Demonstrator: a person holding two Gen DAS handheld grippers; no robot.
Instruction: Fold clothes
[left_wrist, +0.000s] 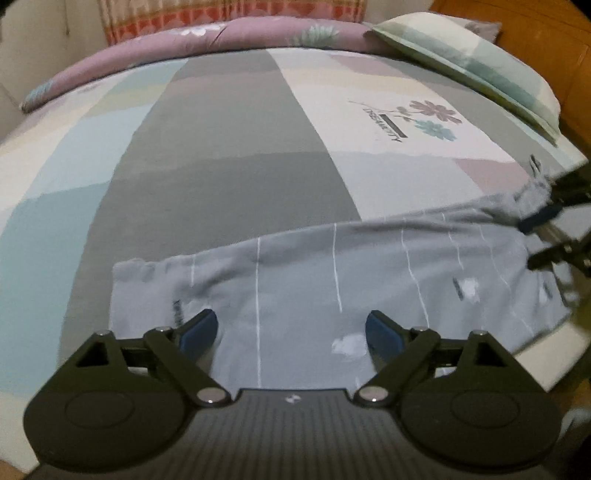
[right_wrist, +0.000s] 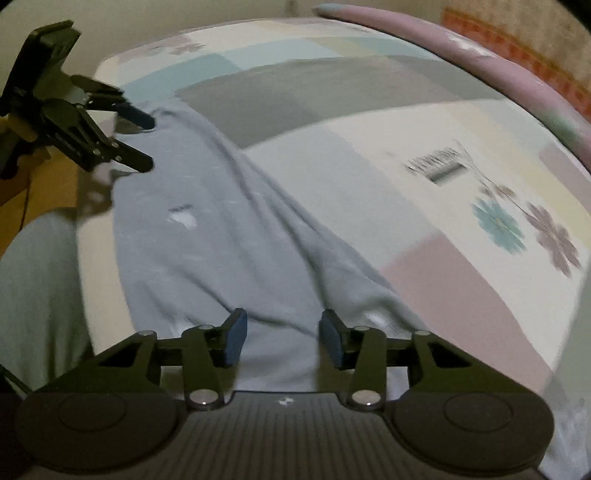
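A grey-blue garment (left_wrist: 332, 288) with thin white stripes lies stretched along the near edge of the bed, one end gathered into a bunch (left_wrist: 532, 188). My left gripper (left_wrist: 291, 332) stands open just over its left end, with the fabric under and between the fingers. In the right wrist view the same garment (right_wrist: 221, 240) runs away in long folds. My right gripper (right_wrist: 282, 339) is open over its near end, with cloth lying in the gap. The left gripper (right_wrist: 149, 142) shows at the garment's far end, and the right gripper (left_wrist: 528, 243) at the right edge.
The bed sheet (left_wrist: 229, 155) has grey, teal, pink and white blocks and a flower print (left_wrist: 432, 118). A rolled mauve quilt (left_wrist: 221, 40) lies along the far side, with a pillow (left_wrist: 476, 70) against the wooden headboard (left_wrist: 554, 44). Part of a person in pale clothing (right_wrist: 37, 295) is at the bedside.
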